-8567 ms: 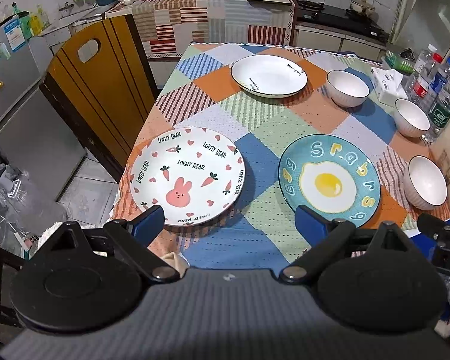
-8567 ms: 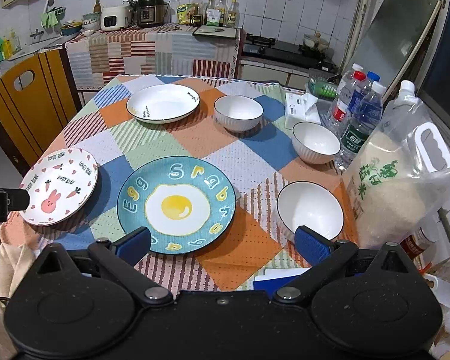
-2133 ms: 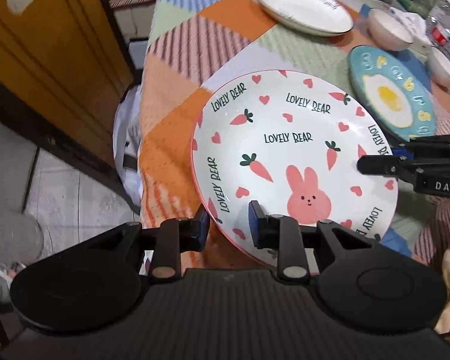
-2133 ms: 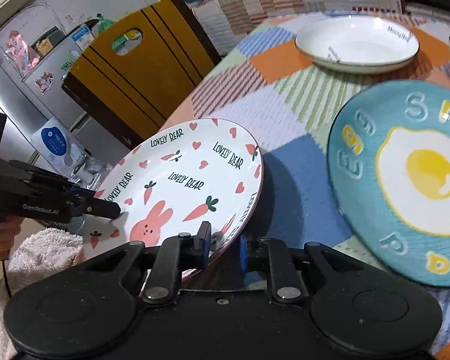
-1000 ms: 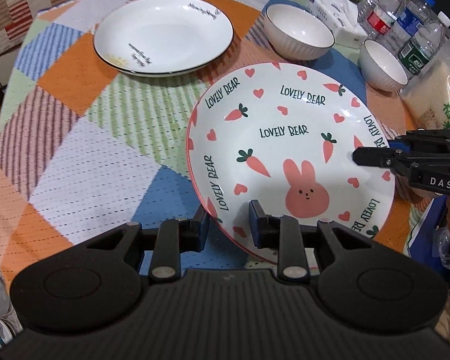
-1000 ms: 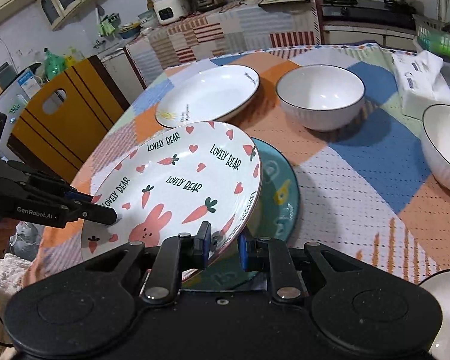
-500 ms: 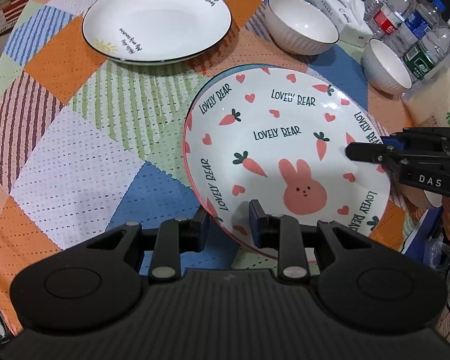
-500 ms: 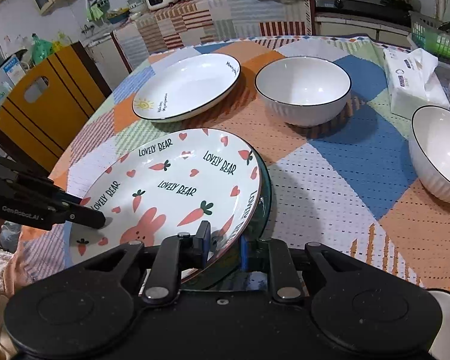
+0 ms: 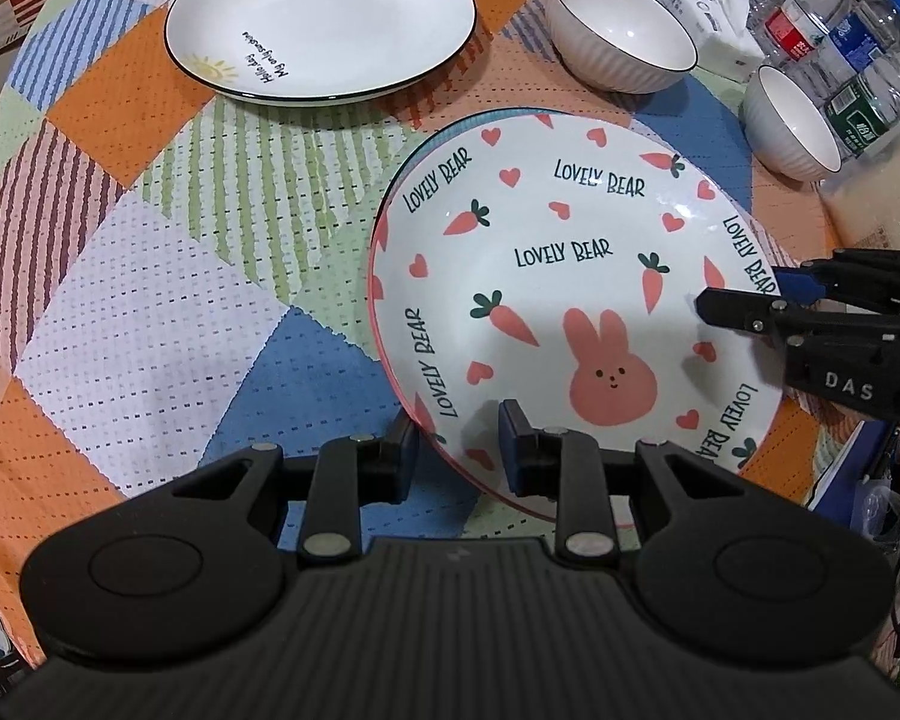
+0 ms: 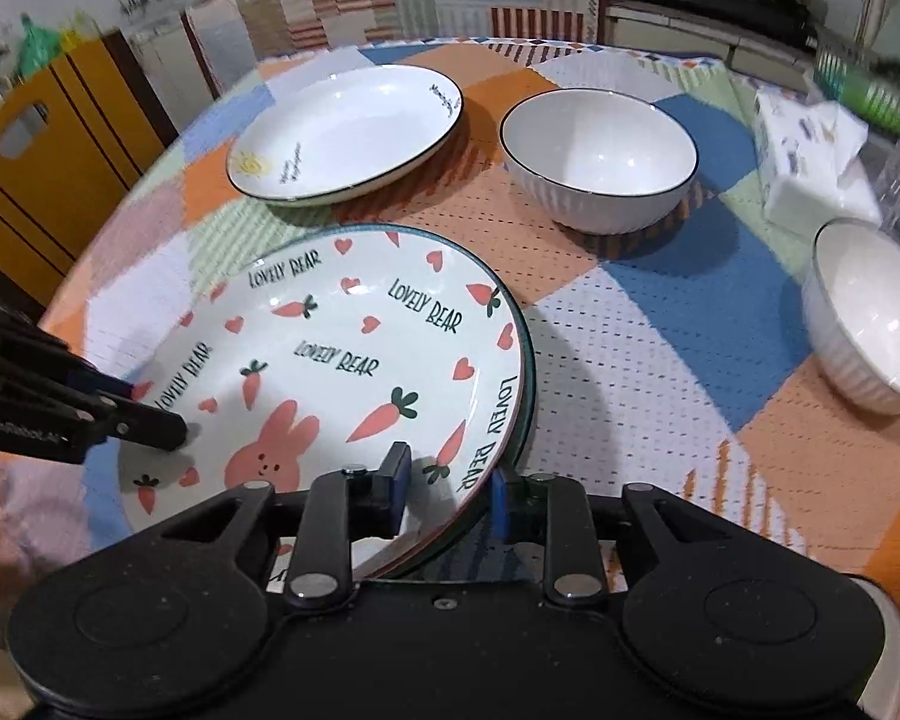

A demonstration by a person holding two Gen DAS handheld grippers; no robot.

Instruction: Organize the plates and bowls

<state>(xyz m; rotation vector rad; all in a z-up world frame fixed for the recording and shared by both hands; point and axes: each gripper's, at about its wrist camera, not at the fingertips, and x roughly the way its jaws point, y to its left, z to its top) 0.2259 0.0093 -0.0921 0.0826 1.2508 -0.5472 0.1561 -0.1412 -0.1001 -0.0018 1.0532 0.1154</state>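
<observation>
The white bunny plate (image 9: 570, 294) with carrots and hearts lies on top of the blue egg plate, of which only a dark rim (image 10: 525, 372) shows. My left gripper (image 9: 457, 450) straddles the bunny plate's near-left rim, its jaws slightly parted around it. My right gripper (image 10: 447, 495) straddles the opposite rim with its jaws likewise a little apart; it also shows in the left wrist view (image 9: 744, 306). A white sun plate (image 9: 321, 18) lies at the far side. Two white bowls (image 10: 597, 159) (image 10: 870, 315) stand to the right.
Checked tablecloth (image 9: 150, 324) covers the table. Water bottles (image 9: 846, 54), a tissue pack (image 10: 810, 150) and a rice bag (image 9: 882, 198) crowd the right edge. A wooden chair (image 10: 36, 138) stands at the left. A counter with appliances is behind.
The bunny plate was carried right from the table's left edge and lowered onto the blue egg plate. In the last half second both grippers' jaws widened a little around its rim.
</observation>
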